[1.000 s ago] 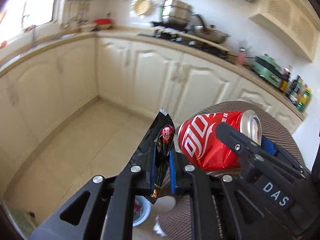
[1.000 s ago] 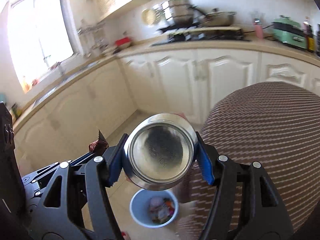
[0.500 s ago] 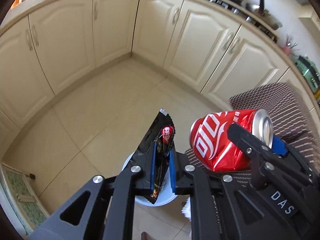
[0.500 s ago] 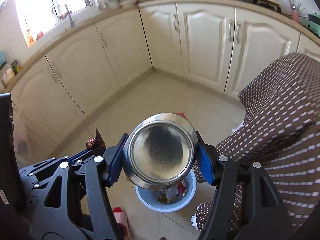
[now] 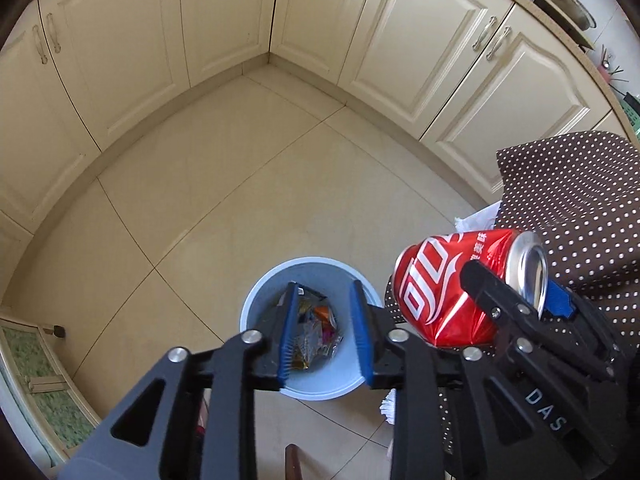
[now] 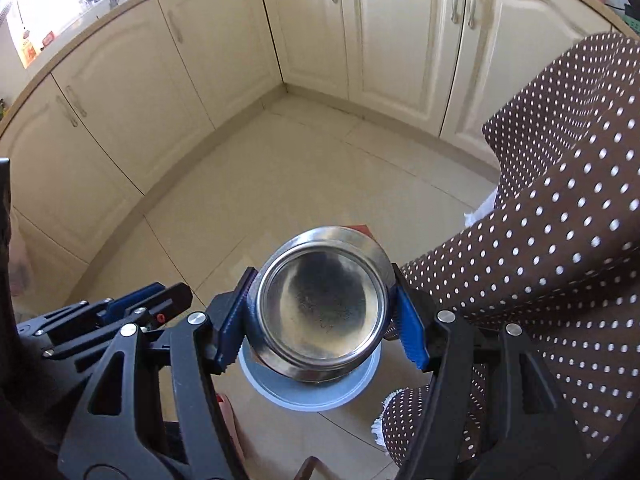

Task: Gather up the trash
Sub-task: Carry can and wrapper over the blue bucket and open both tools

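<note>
Hovering over a blue bin [image 5: 256,304] on the tiled kitchen floor [image 5: 248,184], both hand-held grippers pointing steeply down. Opening at this moment, the left hand-held gripper [image 5: 326,330], its blue pads parting with nothing between them and only the bin's wrappers [image 5: 316,328] showing through the gap. Clamping a dented red can [image 5: 452,284] across its sides, the right hand-held gripper [image 6: 324,320], jaws set fairly wide around it; the can's bare metal base [image 6: 320,312] facing the right wrist camera, directly above the bin's rim [image 6: 312,398]. Hanging at the right, a brown dotted cloth [image 5: 576,208], close beside the bin; cream cabinets [image 5: 404,40] lining the far walls.

Dropping trash, apparently: the left side looking done, the can not yet let go. Calling next, most likely, for spreading the right jaws while holding over the bin's middle, so the can falls inside rather than glancing off the rim or the cloth. Cannot tell whether a wrapper has just landed among those in the bin.
</note>
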`<state>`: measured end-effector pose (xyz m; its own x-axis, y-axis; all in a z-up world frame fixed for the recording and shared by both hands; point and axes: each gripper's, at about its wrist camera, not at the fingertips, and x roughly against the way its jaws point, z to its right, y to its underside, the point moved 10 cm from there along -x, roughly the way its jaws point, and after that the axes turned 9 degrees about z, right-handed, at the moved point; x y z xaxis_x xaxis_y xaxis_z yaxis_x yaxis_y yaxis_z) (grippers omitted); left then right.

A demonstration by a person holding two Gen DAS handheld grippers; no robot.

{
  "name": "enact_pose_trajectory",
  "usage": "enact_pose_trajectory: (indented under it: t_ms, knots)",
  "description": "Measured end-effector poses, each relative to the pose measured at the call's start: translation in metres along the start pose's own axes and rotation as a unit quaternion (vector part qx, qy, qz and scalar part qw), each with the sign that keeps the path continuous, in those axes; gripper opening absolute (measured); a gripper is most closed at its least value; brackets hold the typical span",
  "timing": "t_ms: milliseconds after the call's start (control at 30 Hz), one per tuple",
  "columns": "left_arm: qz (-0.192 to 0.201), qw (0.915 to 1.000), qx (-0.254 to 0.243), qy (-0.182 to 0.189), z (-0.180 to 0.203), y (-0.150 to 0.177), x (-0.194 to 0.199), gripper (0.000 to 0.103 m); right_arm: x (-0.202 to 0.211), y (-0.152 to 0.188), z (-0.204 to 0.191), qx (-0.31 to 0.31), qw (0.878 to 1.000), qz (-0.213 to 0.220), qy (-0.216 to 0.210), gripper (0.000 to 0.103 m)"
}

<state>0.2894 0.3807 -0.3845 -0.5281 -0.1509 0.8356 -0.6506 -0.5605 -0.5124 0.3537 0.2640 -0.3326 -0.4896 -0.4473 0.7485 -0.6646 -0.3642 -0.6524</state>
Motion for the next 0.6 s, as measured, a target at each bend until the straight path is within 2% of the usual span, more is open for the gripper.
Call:
enact_pose_trajectory:
  t_ms: [200,600]
  knots:
    - [-0.001,0.9999,-0.001,-0.015,-0.004,0.002,0.000,0.034,-0.010,0.005,0.004,-0.001,1.000,-0.011,0.000,0.063]
    - [0.017,0.9993,0.013,-0.032,-0.017,0.000,0.015,0.038,-0.016,0.014,-0.002,-0.003,1.000,-0.021,-0.005,0.063]
